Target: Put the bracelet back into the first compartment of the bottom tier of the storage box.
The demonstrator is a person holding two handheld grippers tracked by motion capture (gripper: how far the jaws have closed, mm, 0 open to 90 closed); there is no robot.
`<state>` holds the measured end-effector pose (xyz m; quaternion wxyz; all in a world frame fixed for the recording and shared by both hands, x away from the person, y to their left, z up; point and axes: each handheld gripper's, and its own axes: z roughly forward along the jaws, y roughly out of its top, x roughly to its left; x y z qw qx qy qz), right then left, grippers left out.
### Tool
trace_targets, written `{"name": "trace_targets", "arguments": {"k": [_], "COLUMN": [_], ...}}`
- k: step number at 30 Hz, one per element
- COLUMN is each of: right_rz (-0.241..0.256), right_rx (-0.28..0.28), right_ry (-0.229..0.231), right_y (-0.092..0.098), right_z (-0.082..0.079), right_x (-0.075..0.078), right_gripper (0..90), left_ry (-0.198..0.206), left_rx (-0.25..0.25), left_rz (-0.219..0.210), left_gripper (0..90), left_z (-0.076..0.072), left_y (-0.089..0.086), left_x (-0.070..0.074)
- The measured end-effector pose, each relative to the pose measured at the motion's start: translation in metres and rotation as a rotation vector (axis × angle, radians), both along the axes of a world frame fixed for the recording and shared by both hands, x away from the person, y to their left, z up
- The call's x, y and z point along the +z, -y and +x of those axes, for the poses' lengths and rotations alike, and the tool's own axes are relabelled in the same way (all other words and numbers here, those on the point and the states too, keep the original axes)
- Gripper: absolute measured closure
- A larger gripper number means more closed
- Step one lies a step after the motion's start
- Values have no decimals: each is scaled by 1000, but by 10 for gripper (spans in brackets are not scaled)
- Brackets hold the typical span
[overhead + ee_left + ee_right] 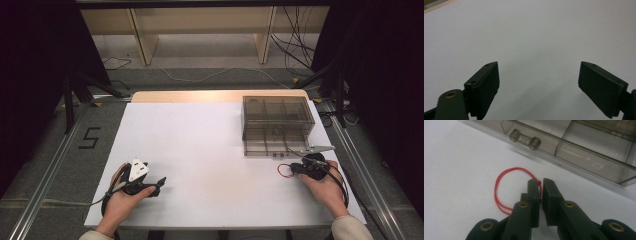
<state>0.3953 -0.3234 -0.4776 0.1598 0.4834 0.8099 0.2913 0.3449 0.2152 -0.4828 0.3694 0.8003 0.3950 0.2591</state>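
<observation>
A thin red string loop lies on the white table just in front of a clear grey drawer box. The box's lower drawer is pulled out, and its clear handle faces me. My right gripper is shut on the knotted end of the loop, low over the table; in the high view it sits near the drawer's front right corner, with the red string loop to its left. My left gripper stands open over bare table, also seen at the front left.
The drawer's front wall runs close ahead of the right jaws. A metal clip-like piece lies beside the drawer's right end. Rails and cables line the floor around the table.
</observation>
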Motion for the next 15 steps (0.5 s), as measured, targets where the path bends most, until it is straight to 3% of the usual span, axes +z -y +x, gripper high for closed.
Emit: {"name": "trace_targets", "arguments": {"k": [15], "right_rz": [34], "right_rx": [-33], "right_ry": [-11], "right_y": [1], "right_z": [0], "right_x": [2], "right_gripper": [893], "left_ry": [2], "left_rx": [-2], "left_rz": [1], "left_gripper": [170], "left_z": [0], "left_y": [0], "left_x": [0]}}
